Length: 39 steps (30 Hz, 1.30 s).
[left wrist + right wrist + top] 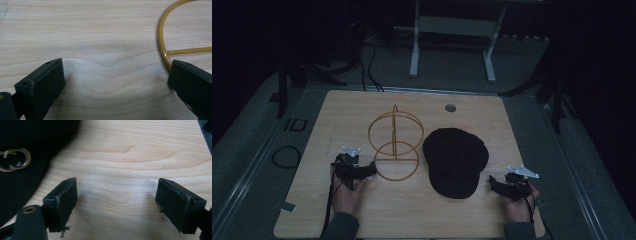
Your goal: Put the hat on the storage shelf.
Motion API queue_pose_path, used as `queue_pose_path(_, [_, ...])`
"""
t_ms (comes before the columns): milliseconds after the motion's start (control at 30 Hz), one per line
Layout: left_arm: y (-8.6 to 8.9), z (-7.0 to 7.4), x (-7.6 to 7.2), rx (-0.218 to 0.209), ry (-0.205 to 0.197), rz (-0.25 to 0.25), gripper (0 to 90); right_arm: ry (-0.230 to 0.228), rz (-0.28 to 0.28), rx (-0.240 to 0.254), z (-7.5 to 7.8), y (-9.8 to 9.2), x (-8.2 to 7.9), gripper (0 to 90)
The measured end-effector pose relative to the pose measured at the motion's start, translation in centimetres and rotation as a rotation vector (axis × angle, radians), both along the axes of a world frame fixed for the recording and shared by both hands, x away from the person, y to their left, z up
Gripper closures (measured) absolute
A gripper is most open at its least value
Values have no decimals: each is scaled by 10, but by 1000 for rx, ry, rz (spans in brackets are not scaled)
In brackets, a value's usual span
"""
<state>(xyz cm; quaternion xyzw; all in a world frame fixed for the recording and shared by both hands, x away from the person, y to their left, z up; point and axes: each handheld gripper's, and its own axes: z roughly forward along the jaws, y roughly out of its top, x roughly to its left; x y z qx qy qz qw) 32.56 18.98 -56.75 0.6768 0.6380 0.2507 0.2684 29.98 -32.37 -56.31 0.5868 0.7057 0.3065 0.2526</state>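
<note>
**Two grippers parked by a cap and a wire stand**

High view first: a wooden table [362, 210] with a gold wire stand [394, 145] left of centre and a black cap [455, 161] right beside it, the two close but I can't tell if they touch. The left gripper [371, 170] sits at the stand's base ring, and the right gripper [493, 181] is just off the cap's near right edge. There's a small round grommet [450, 107] near the far edge and a white frame [452, 30] on the floor beyond.

Left gripper view: the left gripper [113, 80] has its jaws spread wide over bare wood, nothing between them. The wire stand [162, 45] curves right next to one jaw (the overhead shot is too dark to show that).

Right gripper view: the right gripper [116, 197] is wide open too, empty, with the cap [22, 177] off to one side showing a gold interlocking-ring emblem [15, 160], invisible from above.
</note>
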Motion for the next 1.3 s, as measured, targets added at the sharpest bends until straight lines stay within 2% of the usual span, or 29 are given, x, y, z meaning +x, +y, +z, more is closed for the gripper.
queue_pose_path(433, [0, 0, 0, 0, 0, 0, 8, 8, 9, -3, 0, 1, 1, 142])
queue_pose_path(567, [0, 0, 0, 0, 0, 0, 8, 40, 17, -8, 3, 1, 1, 164])
queue_pose_path(633, [0, 0, 0, 0, 0, 0, 7, 53, 22, -10, 5, 0, 1, 203])
queue_pose_path(733, [0, 0, 0, 0, 0, 0, 7, 76, 44, -1, 9, 0, 2, 233])
queue_pose_path(900, [0, 0, 0, 0, 0, 0, 8, 86, 89, 10, 17, 2, -1, 264])
queue_pose_path(1133, [0, 0, 0, 0, 0, 0, 7, 114, 156, -42, 26, 4, 0, 271])
queue_pose_path(1300, [-1, 0, 0, 0, 2, -6, 8, 129, 190, -37, 30, 4, -1, 265])
